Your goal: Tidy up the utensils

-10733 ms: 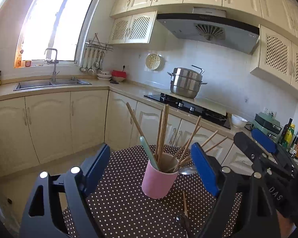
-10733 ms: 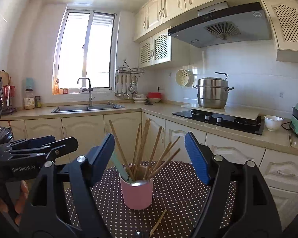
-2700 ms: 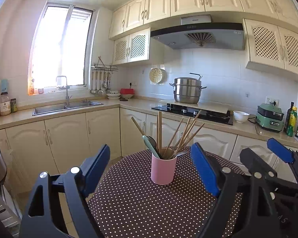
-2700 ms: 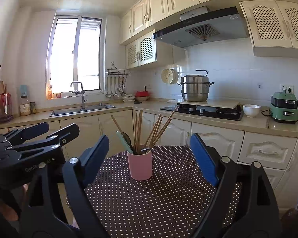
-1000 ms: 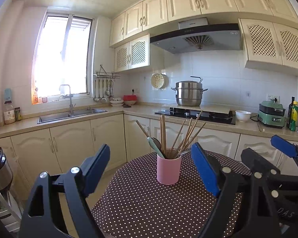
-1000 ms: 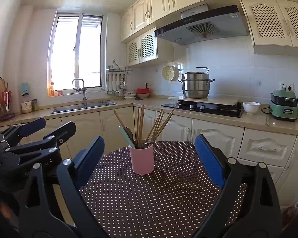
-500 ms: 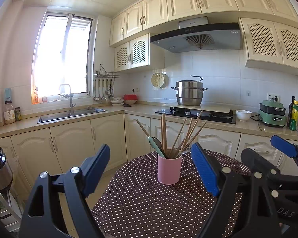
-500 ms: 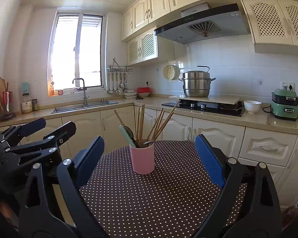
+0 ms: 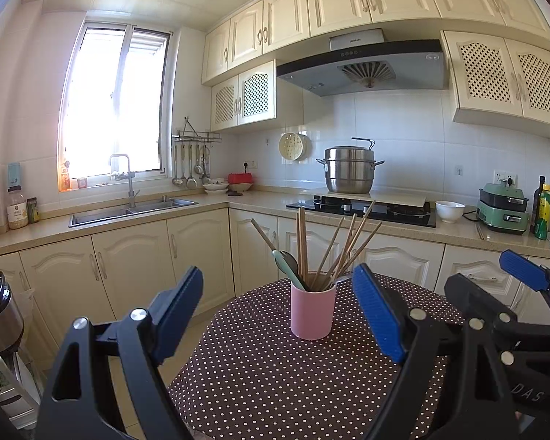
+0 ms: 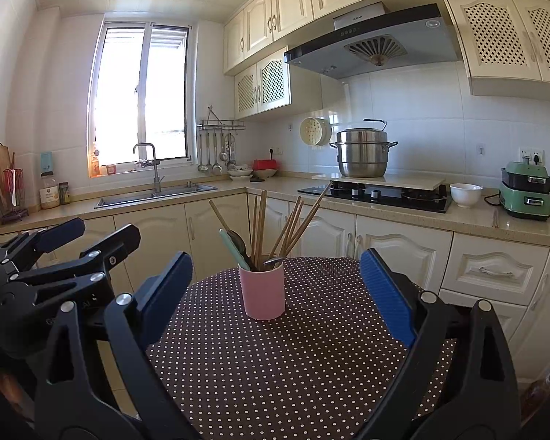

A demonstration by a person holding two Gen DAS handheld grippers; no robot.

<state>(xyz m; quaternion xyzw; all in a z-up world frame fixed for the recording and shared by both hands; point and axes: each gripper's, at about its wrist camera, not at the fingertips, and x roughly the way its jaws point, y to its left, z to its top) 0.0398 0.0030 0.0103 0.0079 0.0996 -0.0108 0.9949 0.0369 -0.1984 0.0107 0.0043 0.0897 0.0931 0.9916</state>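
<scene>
you had drawn both tools back, left tool [image 9: 277,308] and right tool [image 10: 275,289] gaping empty. the loose chopstick was gone; chopsticks [image 9: 333,245] stood in the pink cup [image 9: 312,310] mid-worktop [image 9: 275,377], so tidying looked finished.

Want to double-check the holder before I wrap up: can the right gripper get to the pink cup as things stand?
Probably yes. The right gripper is open and empty, the pink cup stands straight ahead on the dotted tablecloth, nothing lies between, and the left gripper is off to the side.
</scene>
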